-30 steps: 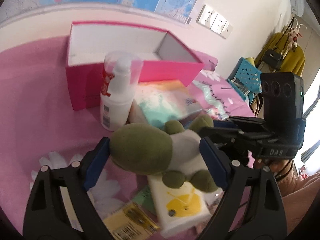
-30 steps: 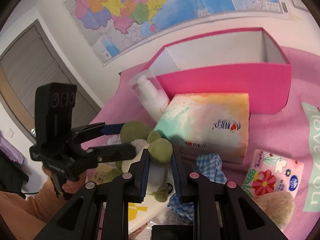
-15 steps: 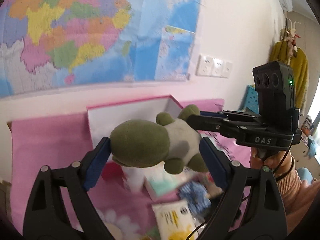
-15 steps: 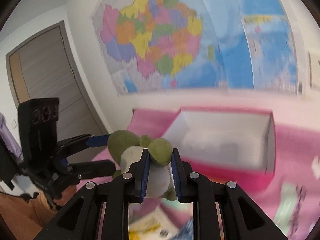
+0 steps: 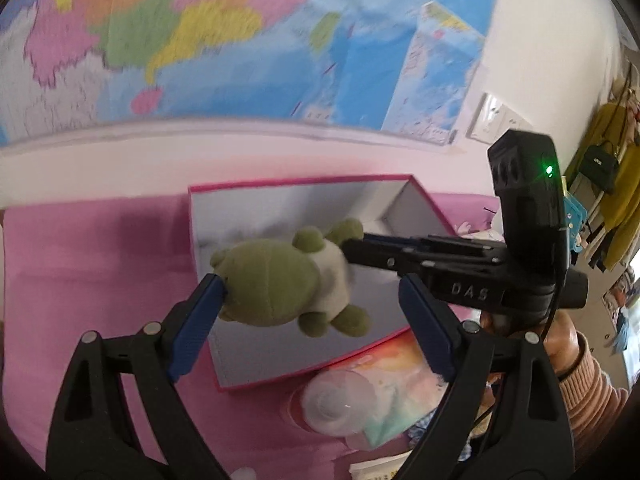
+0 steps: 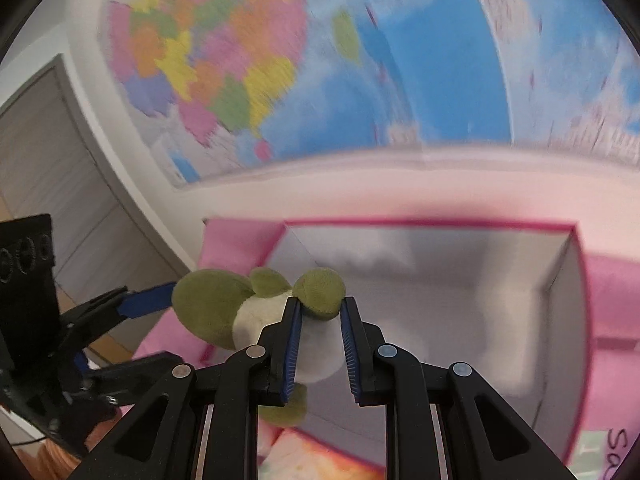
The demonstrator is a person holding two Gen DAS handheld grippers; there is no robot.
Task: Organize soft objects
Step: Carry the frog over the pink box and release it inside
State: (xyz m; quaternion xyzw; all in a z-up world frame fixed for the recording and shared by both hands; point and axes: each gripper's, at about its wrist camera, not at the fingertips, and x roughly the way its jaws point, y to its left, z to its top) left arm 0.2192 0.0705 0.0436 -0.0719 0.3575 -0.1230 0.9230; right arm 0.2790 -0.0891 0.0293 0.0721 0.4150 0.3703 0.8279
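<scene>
On the wall behind the table hangs a big coloured map (image 5: pixel 240 40), blurred in both views. Below it a pink cloth (image 5: pixel 80 260) covers the table, and on that cloth sits an open pink box (image 5: pixel 304 184) with pale grey inner walls, its open top facing up.

Above the box's opening hangs the plush toy (image 5: pixel 272 280), an olive-green animal with a whitish belly, clear of the box floor as far as I can see. It is stretched sideways between the two tools.

The left gripper (image 5: pixel 312 320) stands wide. The toy's round head touches its left blue pad, while its right pad stands apart from the toy with bare space between, so this claw is released, not clenched.

The right gripper (image 6: pixel 320 344) comes in from the side, and in the left wrist view its black fingers reach to the toy's upper end. Its jaws are drawn narrow and pinch one green limb of the toy between the blue pads, so this claw is grasping the toy. A hand in a ribbed peach sleeve (image 5: pixel 592 384) holds that tool.

Just in front of the box's near wall lie a pastel tissue pack (image 5: pixel 400 376) and a clear bottle cap (image 5: pixel 340 400), with blue checked fabric beside them.
</scene>
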